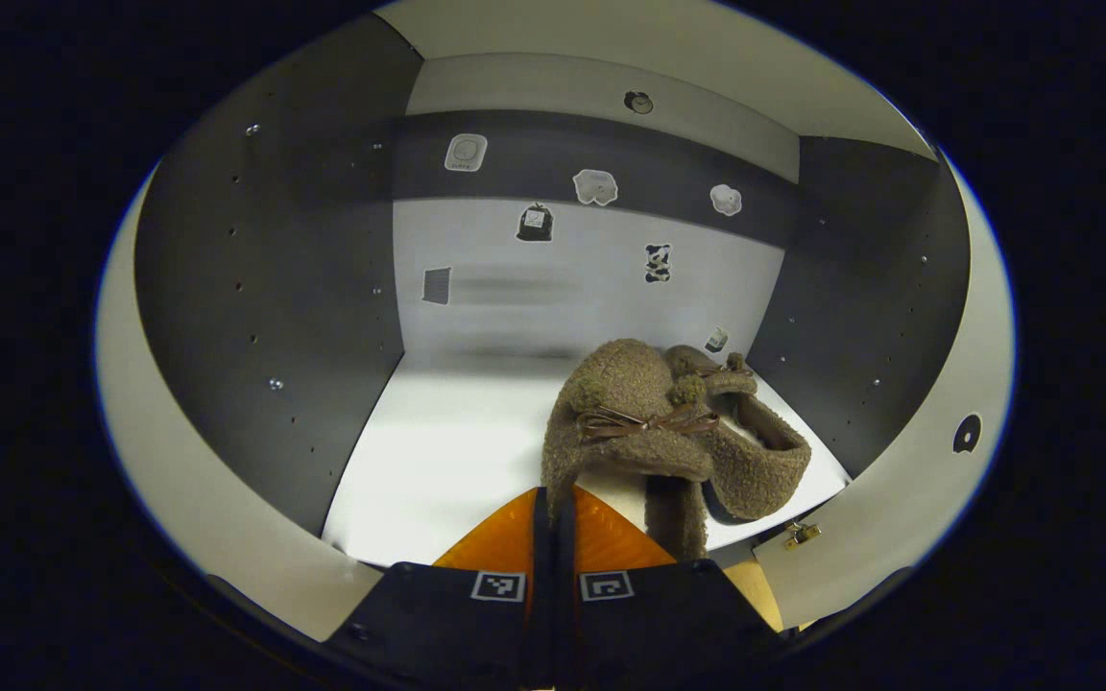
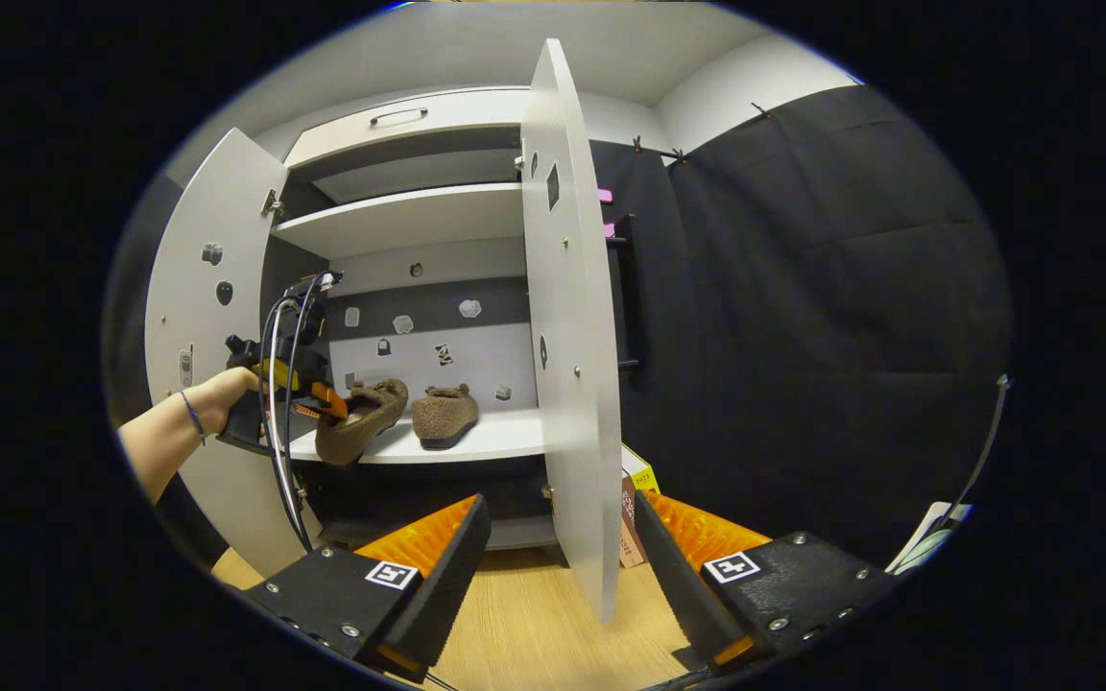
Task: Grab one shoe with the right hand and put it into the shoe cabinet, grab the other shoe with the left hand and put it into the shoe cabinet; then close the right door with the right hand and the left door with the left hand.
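Left view inside cabinet (image 1: 255,288); right view farther back

Back-wall stickers (image 1: 596,187) too small to read (far shoe (image 1: 707,369) half-hidden).

Dim, sharp, fisheye-warped edges.

My right tool (image 2: 558,566) has black screw-studded blocks with square coded markers; my bare wrist (image 2: 190,415) wears a thin blue band, cables (image 2: 276,384) looping.
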Demonstrator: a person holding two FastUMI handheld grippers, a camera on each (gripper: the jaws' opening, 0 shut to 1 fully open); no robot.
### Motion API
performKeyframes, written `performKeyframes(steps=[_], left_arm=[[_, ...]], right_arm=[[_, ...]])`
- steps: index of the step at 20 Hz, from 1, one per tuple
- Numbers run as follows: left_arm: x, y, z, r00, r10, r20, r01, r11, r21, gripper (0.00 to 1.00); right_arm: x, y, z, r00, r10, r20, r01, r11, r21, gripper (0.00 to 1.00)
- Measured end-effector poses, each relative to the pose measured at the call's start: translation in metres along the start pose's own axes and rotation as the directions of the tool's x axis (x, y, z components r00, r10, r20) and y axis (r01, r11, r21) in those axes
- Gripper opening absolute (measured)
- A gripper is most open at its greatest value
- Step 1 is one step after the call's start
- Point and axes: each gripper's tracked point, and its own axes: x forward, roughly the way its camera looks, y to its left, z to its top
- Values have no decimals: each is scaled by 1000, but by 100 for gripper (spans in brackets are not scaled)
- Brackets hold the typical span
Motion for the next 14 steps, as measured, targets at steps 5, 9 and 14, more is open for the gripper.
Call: performKeyframes(steps=[5, 9, 14], left_arm=[[33, 5, 20, 1000, -10, -15, 10, 1000, -28, 6], [55, 7, 20, 999, -3, -45, 1, 999, -49, 7], [50, 16, 21, 997, 59, -42, -61, 997, -42, 23]], right_arm=[[-13, 2, -2, 998, -62, -11, 62, 998, -10, 93], [-18, -8, 1, 996, -91, -9, 91, 996, -16, 93], [-19, -29, 5, 995, -94, -33, 94, 996, -1, 93]])
